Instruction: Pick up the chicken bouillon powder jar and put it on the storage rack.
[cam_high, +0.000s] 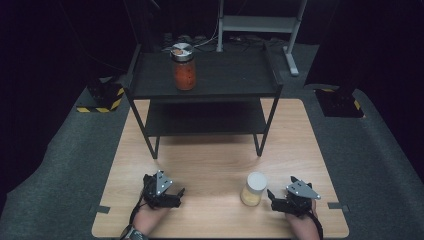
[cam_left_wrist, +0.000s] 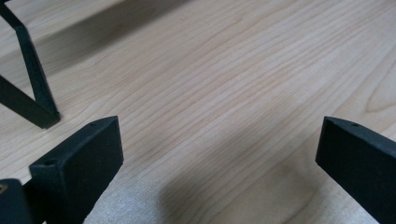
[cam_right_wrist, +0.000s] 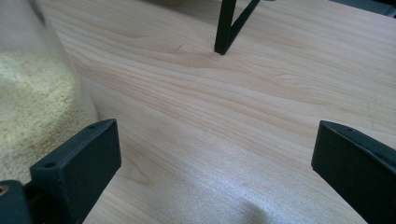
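jar: small clear jar w/ white lid, filled most of the way w/ pale yellow grains; stands upright on the wooden table, near front edge, right of centre.
right gripper: sits just beside jar, at jar's 3 o'clock in high view; jaws wide apart, nothing betw. them. In right gripper view the jar wall is at 9 o'clock, just beside the left jaw, outside the gap; can't tell if it touches.
left gripper: rests low over bare table, well apart from jar, at jar's 9 o'clock; jaws spread, holding nothing. Left gripper view: wood grain + one shelf leg at 10 o'clock.
shelf: black 2-tier rack at table's 12 o'clock; a red-filled jar w/ metal lid stands on top tier, left side.
handling (est.): probably glass or hard plastic, so stiff, smooth, prob. slippery under the pads; grain fill gives moderate weight, low centre. Fragile if glass; don't knock or drop.
where to grip (est.): across the straight body wall, mid-height, below lid, jaws square to sides; lid edge is a poorer hold, may slip or turn.
next (est.): right gripper needs to shift toward 9 o'clock so the jar sits betw. jaws before closing.
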